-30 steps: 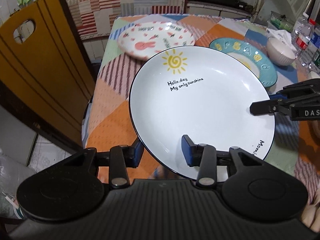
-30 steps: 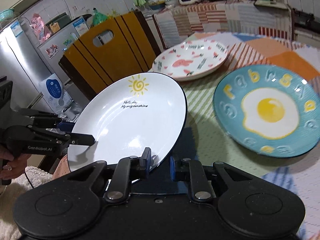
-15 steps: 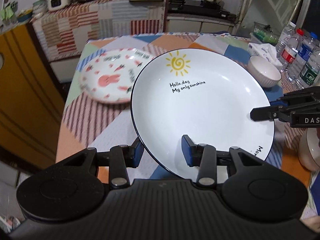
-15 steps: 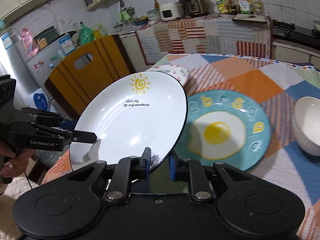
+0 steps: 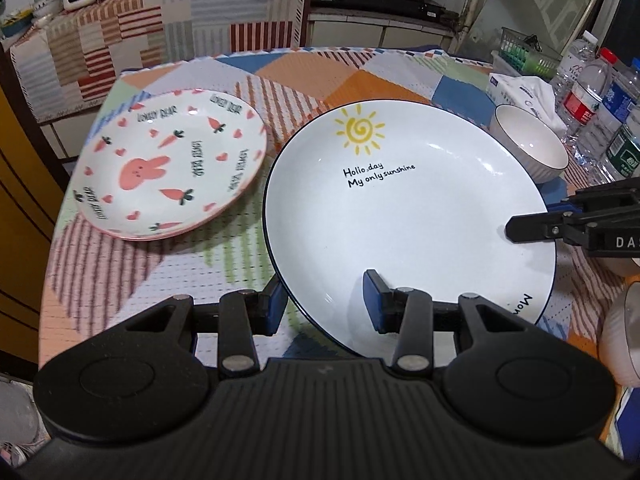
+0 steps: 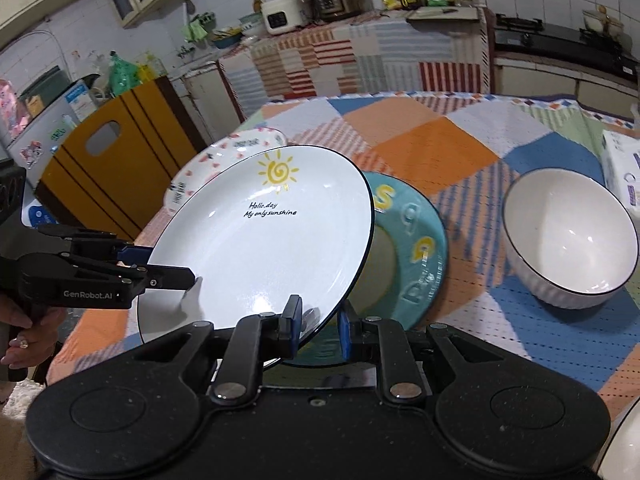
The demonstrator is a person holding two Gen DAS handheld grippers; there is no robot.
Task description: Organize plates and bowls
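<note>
White sun plate (image 6: 264,240) now covering egg plate (image 6: 416,248)

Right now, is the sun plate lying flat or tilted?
Tilted: the sun plate is held above the teal plate, its right edge lower.

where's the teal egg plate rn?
On the table, mostly hidden under the held sunshine plate: the teal egg plate shows only in the right wrist view, left of the white bowl.
</note>
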